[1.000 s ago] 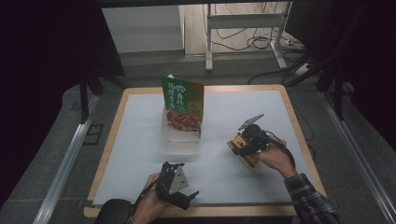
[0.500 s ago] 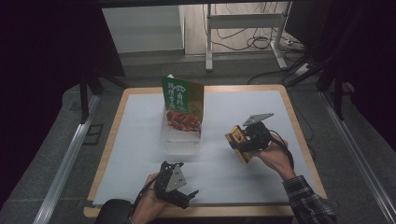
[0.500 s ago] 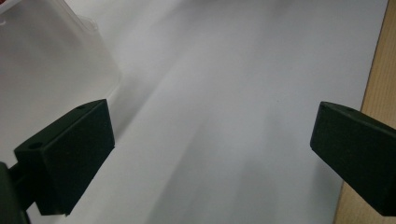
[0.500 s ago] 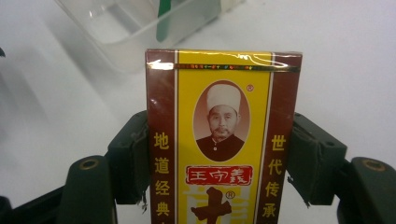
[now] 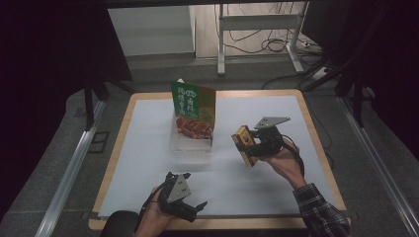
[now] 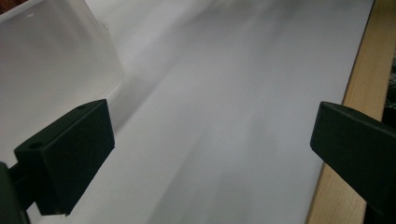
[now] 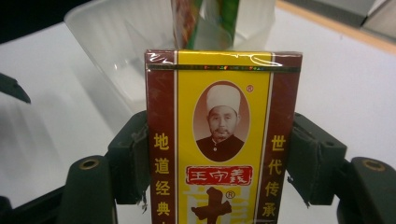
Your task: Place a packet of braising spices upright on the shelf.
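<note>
My right gripper is shut on a yellow and dark red box and holds it off the white table sheet at the right of centre. Both pads press the sides of the box, whose printed front with a portrait faces the right gripper view. A clear plastic container stands at mid table with a green food pouch upright in it, left of the box. My left gripper rests near the front edge, jaws wide open with nothing between them. Its left fingertip shows over bare sheet.
The white sheet covers a wooden table with a bare wood rim. The clear container's wall lies ahead and left of the left gripper. A metal frame and cables stand on the floor beyond the table.
My right hand has lifted the box up off the sheet and carried it a little left toward the container. The left gripper has stayed in place.
</note>
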